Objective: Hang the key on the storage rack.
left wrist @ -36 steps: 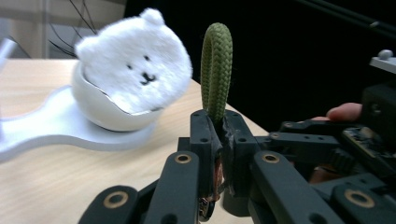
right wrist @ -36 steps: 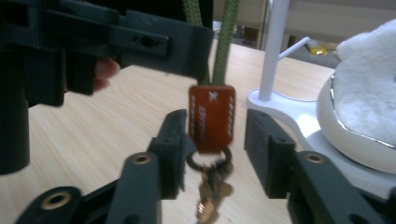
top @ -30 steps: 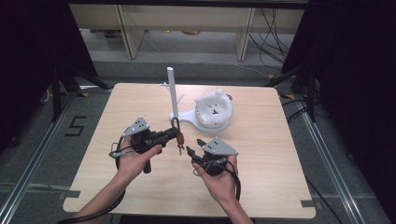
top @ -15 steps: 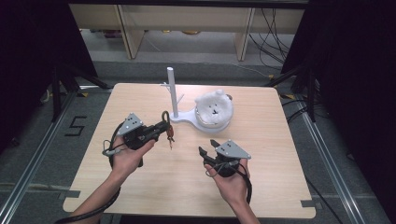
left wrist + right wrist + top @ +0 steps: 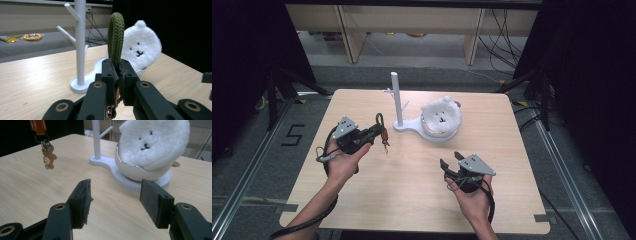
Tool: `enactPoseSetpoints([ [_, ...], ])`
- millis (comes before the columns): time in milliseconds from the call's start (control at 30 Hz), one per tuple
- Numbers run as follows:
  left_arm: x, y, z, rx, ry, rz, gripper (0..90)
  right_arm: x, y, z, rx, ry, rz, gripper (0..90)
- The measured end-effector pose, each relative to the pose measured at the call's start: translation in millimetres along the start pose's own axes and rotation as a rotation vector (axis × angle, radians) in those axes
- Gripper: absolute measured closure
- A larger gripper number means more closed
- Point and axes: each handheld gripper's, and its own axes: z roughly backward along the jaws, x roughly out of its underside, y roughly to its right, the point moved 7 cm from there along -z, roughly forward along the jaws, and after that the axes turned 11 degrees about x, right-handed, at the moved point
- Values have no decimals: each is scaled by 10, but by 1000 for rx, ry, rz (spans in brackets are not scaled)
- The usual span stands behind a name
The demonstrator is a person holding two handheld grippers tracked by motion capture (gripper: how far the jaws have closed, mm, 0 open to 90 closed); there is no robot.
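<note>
Green keychain loop [image 5: 115, 37] clamped in left tongs [image 5: 378, 131], right tongs [image 5: 451, 160] apart, empty

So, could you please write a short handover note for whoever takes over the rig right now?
Left gripper: shut on the keychain, clamped at the base of its green braided loop; the charm hangs free above the table.
Right gripper: open, nothing between the pads; its jaws have just been opening. It sits low at the near right of the table.
White peg stand: upright at the far middle, pegs bare, a white plush bear in the dish on its base.
Done: keychain picked up, loop standing upward.
Left: probably hang the loop on a peg, then release.
</note>
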Motion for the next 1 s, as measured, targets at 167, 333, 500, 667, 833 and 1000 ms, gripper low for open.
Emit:
enactPoseSetpoints([
  [167, -13, -70, 2, -25, 6, 6, 831, 51, 91, 0, 14, 10, -6, 431],
  [333, -49, -153, -3, -56, 14, 6, 831, 117, 135, 30, 31, -14, -36, 431],
  [500, -85, -241, -31, -83, 19, 2, 831, 162, 182, 24, 27, -6, -34, 431],
  [667, -96, -309, -79, -101, 19, 8, 831, 208, 185, 15, 30, -20, -35, 431],
  [833, -103, -365, -130, -116, 18, 12, 831, 220, 166, -6, 17, -5, -41, 430],
  [1000, -149, -404, -163, -132, 21, 1, 830, 227, 169, -1, 17, -9, -44, 431],
])
